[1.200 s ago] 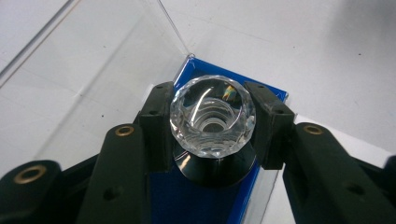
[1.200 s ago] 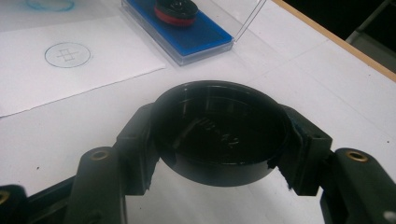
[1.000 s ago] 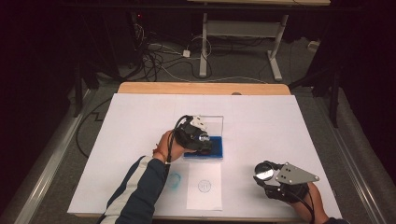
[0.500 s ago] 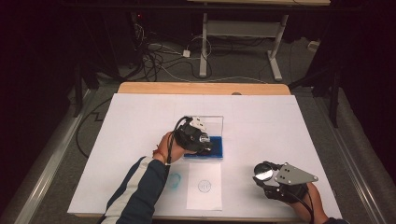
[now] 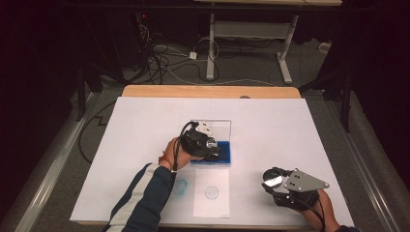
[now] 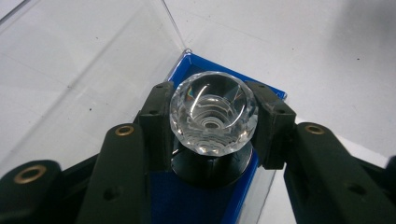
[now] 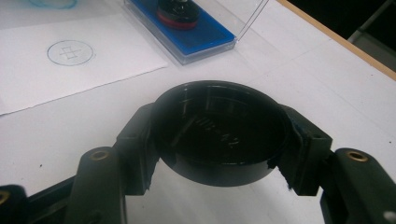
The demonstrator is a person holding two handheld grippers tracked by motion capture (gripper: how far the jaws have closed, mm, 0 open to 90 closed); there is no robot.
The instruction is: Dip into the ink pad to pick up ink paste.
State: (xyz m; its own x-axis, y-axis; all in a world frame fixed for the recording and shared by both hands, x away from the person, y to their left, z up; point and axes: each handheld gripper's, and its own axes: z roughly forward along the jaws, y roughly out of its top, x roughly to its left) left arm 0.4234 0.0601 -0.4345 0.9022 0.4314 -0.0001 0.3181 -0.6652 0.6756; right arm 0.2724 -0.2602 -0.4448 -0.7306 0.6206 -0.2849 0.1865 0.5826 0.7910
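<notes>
Fingers of my left gripper (image 6: 212, 135) pinch the faceted clear crystal knob (image 6: 213, 117) of a stamp, whose black base sits on the blue ink pad (image 6: 196, 200) at the middle of the left gripper view, probably to take up ink. The pad's clear hinged lid (image 5: 220, 128) stands open behind it. My right gripper (image 7: 217, 161) clamps the round black cap (image 7: 219, 130) at the lower right of the high view, parked away from the white paper sheet (image 5: 211, 192) with its blue stamped circle (image 5: 211, 193).
</notes>
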